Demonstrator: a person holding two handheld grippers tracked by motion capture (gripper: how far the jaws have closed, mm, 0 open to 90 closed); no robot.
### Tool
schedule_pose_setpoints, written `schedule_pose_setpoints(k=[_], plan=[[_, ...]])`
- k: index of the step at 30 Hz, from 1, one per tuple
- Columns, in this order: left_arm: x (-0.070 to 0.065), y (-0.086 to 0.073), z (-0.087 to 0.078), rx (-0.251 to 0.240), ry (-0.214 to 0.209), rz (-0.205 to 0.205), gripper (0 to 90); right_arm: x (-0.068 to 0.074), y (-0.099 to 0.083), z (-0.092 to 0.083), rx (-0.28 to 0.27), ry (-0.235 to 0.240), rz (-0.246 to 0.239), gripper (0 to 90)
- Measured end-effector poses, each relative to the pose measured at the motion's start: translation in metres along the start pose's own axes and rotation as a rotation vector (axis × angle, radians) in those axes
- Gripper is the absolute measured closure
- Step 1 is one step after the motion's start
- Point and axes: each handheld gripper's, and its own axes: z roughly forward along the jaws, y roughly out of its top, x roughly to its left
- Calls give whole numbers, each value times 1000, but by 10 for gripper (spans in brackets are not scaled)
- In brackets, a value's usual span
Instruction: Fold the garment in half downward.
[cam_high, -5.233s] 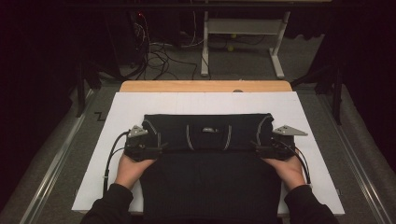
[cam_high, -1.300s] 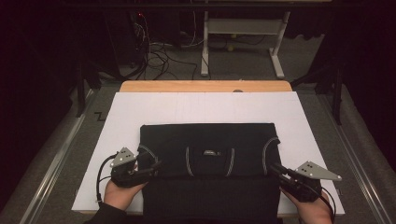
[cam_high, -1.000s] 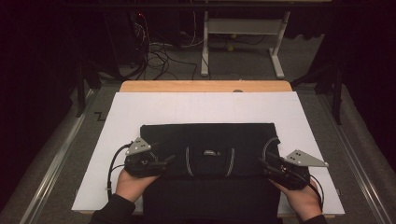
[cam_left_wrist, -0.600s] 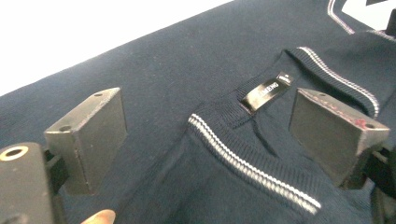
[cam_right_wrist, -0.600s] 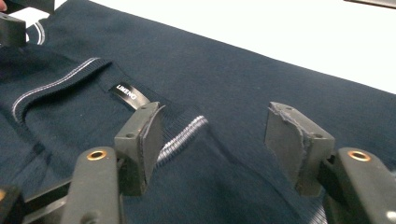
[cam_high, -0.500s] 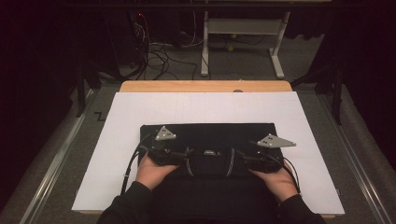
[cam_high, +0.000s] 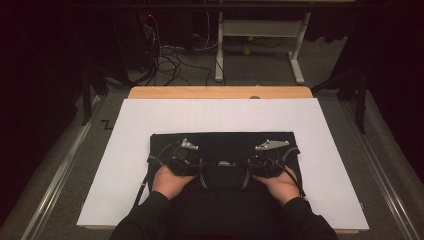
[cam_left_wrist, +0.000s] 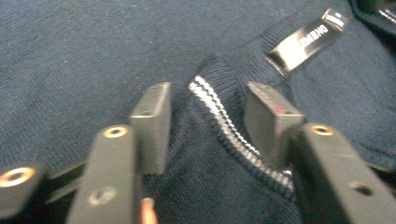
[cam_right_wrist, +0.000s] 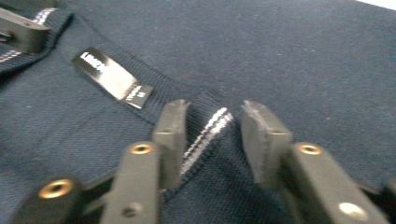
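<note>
Both jaws closing on sweater (cam_high: 225, 145) collar (cam_left_wrist: 224, 121), left gripper (cam_left_wrist: 208, 121) pinching, right gripper (cam_right_wrist: 212, 133) pinching

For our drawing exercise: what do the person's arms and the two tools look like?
Dark long sleeves cover both forearms. Each tool, left tool and right tool, has two flat black jaws with brass-ringed screw holes. A grey three-cornered plate tops each, and a black cable trails off.

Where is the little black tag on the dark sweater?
The black tag sits inside the sweater's collar, mid-table in the high view, between the left gripper and right gripper.
</note>
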Motion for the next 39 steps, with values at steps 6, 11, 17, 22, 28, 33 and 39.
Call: schedule_pose_setpoints(k=[6,11,17,22,28,33,39], plan=[[-4,-5,-9,-51,-29,18,743,6,-4,-12,-50,13,-61,812],[-12,-16,-27,-143,-44,37,743,15,-16,-32,-154,34,-103,812],[-25,-37,-45,-215,-69,80,741,21,-29,-52,-211,46,-136,814],[-35,-53,-57,-231,-100,105,738,28,-42,-69,-239,79,-150,815],[-54,-69,-73,-249,-121,159,737,42,-56,-90,-269,103,-180,819],[-66,-83,-84,-242,-154,184,737,52,-71,-104,-269,142,-198,821],[-78,-102,-88,-211,-168,207,736,66,-92,-112,-226,172,-239,827]])
